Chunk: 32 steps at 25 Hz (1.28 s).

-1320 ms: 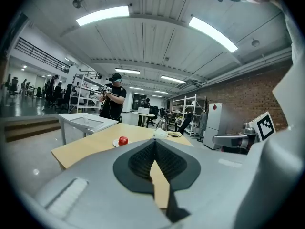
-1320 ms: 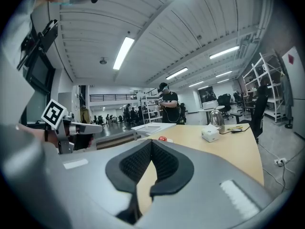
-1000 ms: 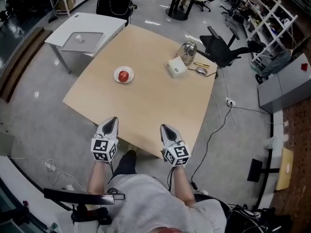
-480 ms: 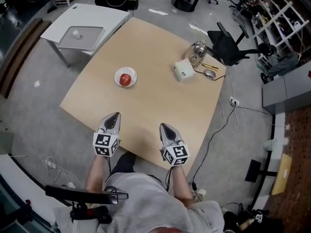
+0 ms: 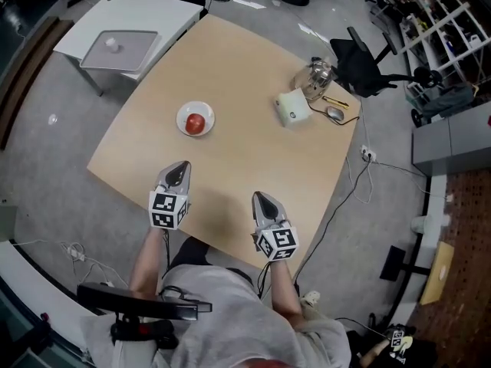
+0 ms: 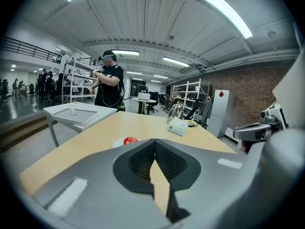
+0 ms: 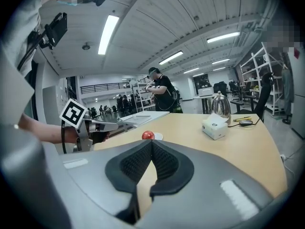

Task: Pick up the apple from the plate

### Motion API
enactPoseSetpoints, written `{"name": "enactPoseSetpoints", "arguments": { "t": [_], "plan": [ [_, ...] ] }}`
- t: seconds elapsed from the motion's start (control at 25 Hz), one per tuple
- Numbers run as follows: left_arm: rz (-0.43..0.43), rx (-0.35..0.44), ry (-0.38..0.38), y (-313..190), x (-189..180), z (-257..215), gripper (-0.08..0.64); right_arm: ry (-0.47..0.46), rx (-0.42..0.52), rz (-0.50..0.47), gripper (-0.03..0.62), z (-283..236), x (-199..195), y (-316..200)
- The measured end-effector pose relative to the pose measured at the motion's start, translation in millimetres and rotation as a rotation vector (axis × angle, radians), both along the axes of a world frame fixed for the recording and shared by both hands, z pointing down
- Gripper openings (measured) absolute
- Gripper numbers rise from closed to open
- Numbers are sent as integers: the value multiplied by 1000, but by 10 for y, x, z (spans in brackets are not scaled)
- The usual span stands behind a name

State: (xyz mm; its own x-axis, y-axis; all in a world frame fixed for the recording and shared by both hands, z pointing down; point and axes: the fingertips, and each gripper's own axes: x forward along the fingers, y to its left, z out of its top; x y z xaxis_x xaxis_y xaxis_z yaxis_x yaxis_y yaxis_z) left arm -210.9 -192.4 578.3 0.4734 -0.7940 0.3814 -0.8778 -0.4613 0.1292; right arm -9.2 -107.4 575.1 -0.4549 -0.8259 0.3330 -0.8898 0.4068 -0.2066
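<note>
A red apple (image 5: 195,123) sits on a small white plate (image 5: 184,114) on the left part of the wooden table (image 5: 238,159). My left gripper (image 5: 181,166) hovers over the table's near edge, short of the plate, jaws shut and empty. My right gripper (image 5: 258,198) is to its right, also shut with nothing in it. In the left gripper view the apple (image 6: 129,140) shows just beyond the shut gripper (image 6: 155,140). In the right gripper view the apple (image 7: 147,135) and plate (image 7: 157,136) lie ahead of the shut gripper (image 7: 152,142), with the left gripper (image 7: 97,126) at the left.
A white tissue box (image 5: 292,107), a metal kettle (image 5: 317,73) and a mouse (image 5: 336,113) stand at the table's far right corner. A white side table with a grey tray (image 5: 115,48) is at the far left. A black office chair (image 5: 367,64) stands beyond. A person (image 6: 109,85) stands past the table.
Both grippers have moved forward over the table's near edge toward the plate, the left one farther. Their jaws stayed shut. The apple and plate have not moved.
</note>
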Motion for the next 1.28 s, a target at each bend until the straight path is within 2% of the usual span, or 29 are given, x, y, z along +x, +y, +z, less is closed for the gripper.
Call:
{"name": "enactPoseSetpoints", "arguments": {
  "t": [0.6, 0.92, 1.28],
  "plan": [
    [1, -55, -59, -762, 49, 505, 190, 27, -38, 74, 6, 112, 136, -170],
    [-5, -47, -208, -1048, 54, 799, 313, 45, -61, 105, 6, 184, 236, -143],
    [-39, -63, -270, -1312, 87, 1020, 397, 52, -81, 154, 6, 204, 395, -155]
  ]
}}
